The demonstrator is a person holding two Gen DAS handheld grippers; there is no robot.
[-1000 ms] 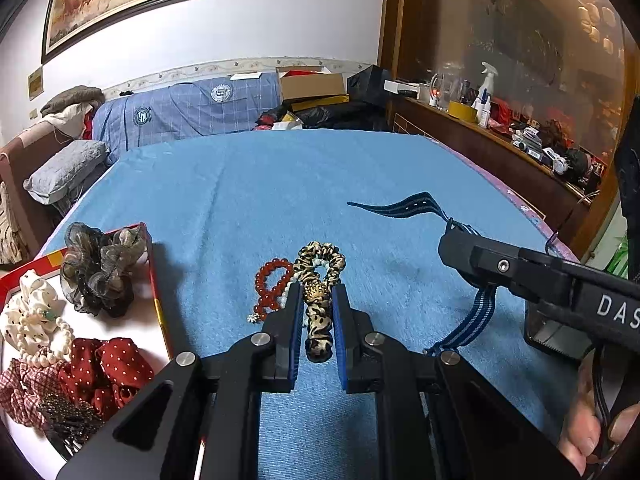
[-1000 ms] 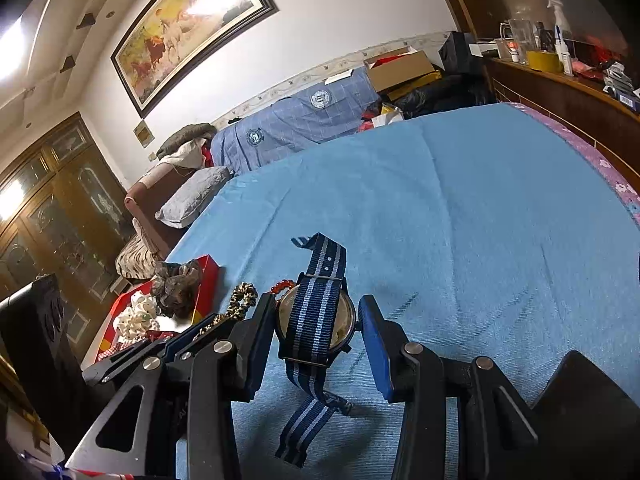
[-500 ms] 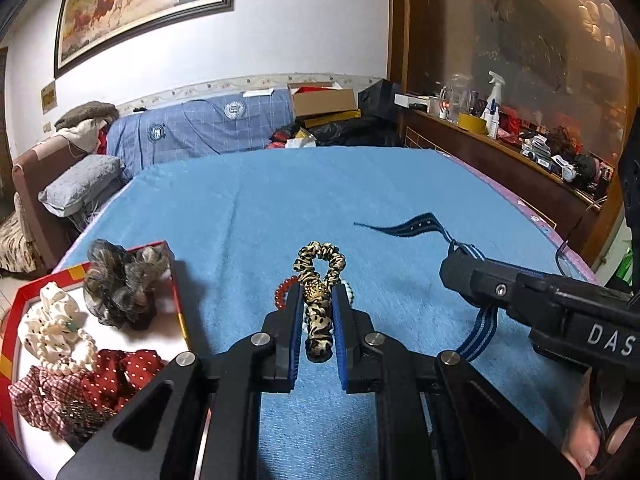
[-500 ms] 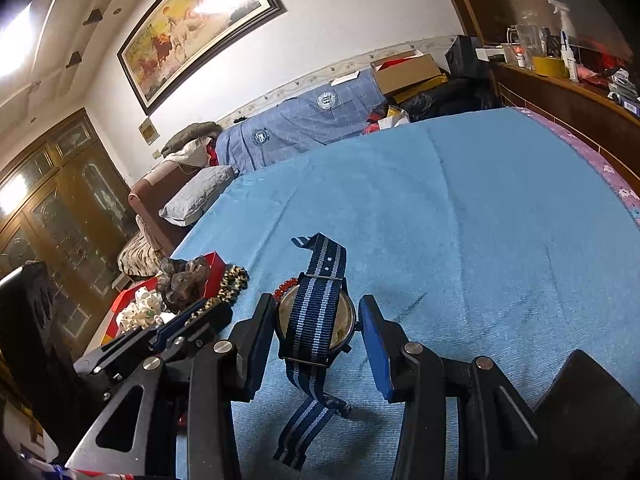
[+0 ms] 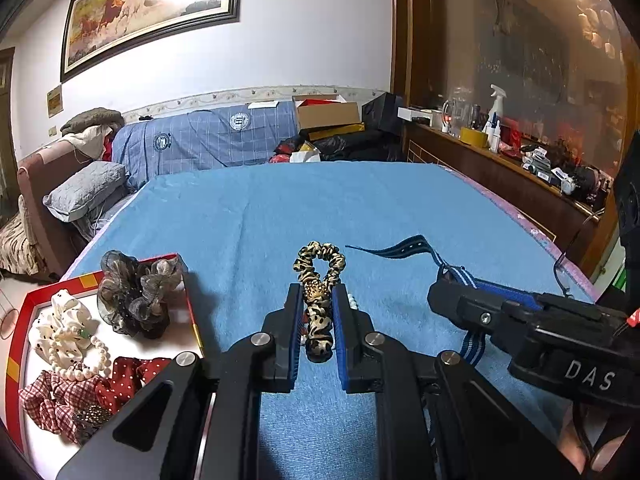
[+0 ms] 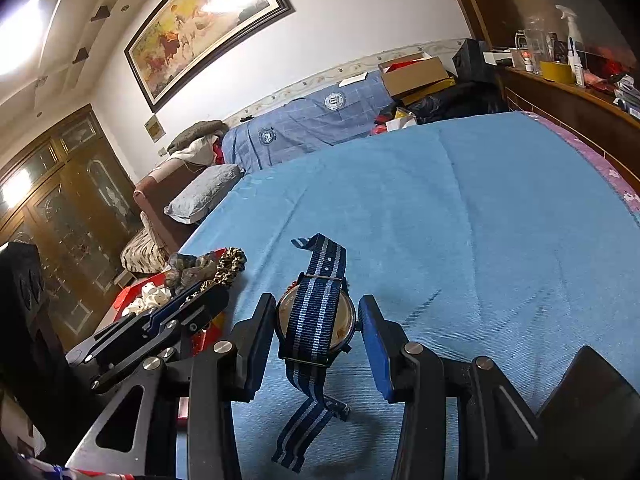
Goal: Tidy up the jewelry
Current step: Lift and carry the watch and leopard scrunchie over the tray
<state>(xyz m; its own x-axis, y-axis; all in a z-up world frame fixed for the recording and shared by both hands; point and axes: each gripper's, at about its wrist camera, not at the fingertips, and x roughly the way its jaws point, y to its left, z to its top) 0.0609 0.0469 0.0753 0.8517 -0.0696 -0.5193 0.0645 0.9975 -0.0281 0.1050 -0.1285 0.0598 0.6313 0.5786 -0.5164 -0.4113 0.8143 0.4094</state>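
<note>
Grip status first: your left gripper (image 5: 316, 312) is pinched on the leopard-print scrunchie (image 5: 319, 296), whose loop projects past the fingertips above the blue blanket (image 5: 280, 208). Your right gripper (image 6: 316, 328) brackets the watch (image 6: 316, 320); the left pad touches the case, while a narrow gap shows at the right pad, so you cannot tell from these views whether the grip is firm.

View differences:
1. Only your left wrist view shows the inside of the red-rimmed tray (image 5: 24, 308). It holds a grey organza scrunchie (image 5: 136, 292), a white dotted scrunchie (image 5: 64, 324), a pearl bracelet (image 5: 90, 360) and red scrunchies (image 5: 80, 392).
2. Only your right wrist view shows the watch case, its striped strap (image 6: 320, 312) running across the case and its lower tail folded on the blanket.
3. Your left wrist view shows just the strap ends beyond the right gripper body.

Changes from the earlier frames:
1. Your left gripper has risen with the scrunchie.
2. The red bead bracelet seen beside the scrunchie one second ago is now out of sight in your left wrist view.
3. Your right gripper and the watch hold the same position.
</note>
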